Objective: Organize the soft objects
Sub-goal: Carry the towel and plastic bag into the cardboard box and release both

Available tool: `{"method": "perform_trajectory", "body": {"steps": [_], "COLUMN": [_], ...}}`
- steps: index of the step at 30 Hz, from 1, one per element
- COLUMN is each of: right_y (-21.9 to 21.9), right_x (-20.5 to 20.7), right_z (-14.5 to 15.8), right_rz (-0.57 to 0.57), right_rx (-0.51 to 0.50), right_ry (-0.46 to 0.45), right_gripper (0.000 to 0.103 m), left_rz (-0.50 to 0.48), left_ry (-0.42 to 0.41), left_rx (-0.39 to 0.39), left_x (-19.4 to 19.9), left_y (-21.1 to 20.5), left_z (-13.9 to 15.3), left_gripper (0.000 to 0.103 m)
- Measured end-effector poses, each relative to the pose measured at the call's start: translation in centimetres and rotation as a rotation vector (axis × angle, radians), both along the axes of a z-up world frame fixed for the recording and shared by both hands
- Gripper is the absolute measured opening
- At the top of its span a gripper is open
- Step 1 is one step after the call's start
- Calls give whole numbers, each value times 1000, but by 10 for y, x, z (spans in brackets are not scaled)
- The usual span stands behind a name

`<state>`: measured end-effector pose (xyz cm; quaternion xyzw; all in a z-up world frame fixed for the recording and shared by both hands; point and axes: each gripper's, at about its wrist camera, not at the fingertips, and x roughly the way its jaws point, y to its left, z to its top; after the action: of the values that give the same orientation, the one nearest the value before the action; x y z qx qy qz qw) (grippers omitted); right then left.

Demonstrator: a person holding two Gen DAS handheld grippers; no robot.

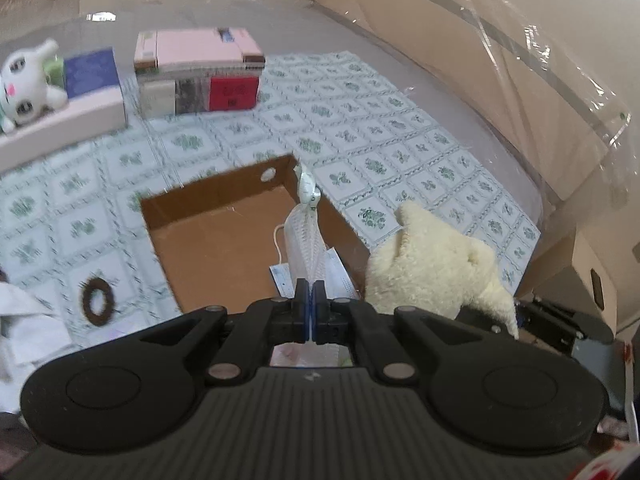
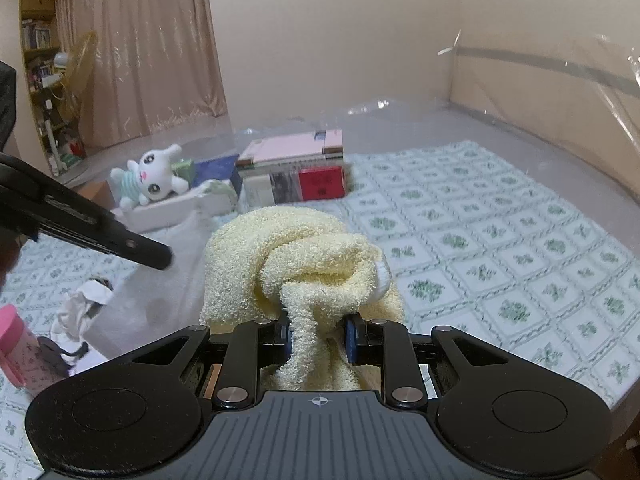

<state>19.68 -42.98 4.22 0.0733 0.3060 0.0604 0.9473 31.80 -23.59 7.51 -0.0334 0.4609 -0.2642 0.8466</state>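
1. The left gripper (image 1: 310, 292) is pinched tight on a thin white face mask (image 1: 306, 240), which sticks out from the closed pads over the open cardboard box (image 1: 192, 240).
2. The right gripper (image 2: 318, 334) is clamped around a bunched fold of the yellow towel (image 2: 304, 256); the rest of it is heaped in front of the pads, above the patterned cloth (image 2: 500, 216).
3. In the left view the towel sits just beside the box's right wall.
4. The step in hand looks like carrying both soft things to the box.
5. Next, I judge, the mask needs lowering inside the walls before release; the bulky towel should follow without snagging the rim.
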Motion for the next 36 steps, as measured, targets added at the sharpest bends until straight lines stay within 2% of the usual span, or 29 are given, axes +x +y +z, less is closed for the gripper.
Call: {"method": "perform_trajectory", "body": {"steps": [3, 4, 6, 9, 15, 22, 25, 26, 28, 30, 32, 36], "right_y": [0, 0, 0, 2, 12, 20, 24, 24, 25, 22, 20, 17], "right_x": [11, 14, 18, 25, 33, 43, 50, 51, 52, 46, 39, 14], "right_z": [-13, -18, -25, -36, -52, -63, -72, -75, -81, -81, -77, -59], "right_rz": [6, 8, 11, 19, 36, 58, 75, 78, 80, 61, 43, 9], "right_rx": [0, 0, -4, -18, -45, -30, -32, -26, -14, 0, 8, 19], "right_ry": [25, 33, 46, 61, 78, 95, 130, 140, 159, 139, 111, 48], "right_gripper": [23, 23, 23, 23, 23, 24, 25, 27, 38, 53, 64, 66], "left_rz": [26, 34, 35, 37, 65, 117, 156, 172, 183, 208, 219, 257], "left_ry": [32, 34, 37, 13, -58, -139, -163, -171, -180, -188, -215, -233], "left_rx": [-22, -9, 2, 26, 23, -18, -31, -30, -29, -26, -8, -21], "left_x": [10, 13, 16, 17, 2, -38, -57, -65, -79, -93, -110, -142], "left_y": [-2, -1, 2, 12, 38, 73, 92, 98, 107, 115, 120, 134], "left_z": [-26, -33, -43, -48, -30, -9, -7, -6, -7, -6, -5, -6], "left_gripper": [4, 12, 20, 20, 23, 27, 28, 28, 28, 28, 28, 29]}}
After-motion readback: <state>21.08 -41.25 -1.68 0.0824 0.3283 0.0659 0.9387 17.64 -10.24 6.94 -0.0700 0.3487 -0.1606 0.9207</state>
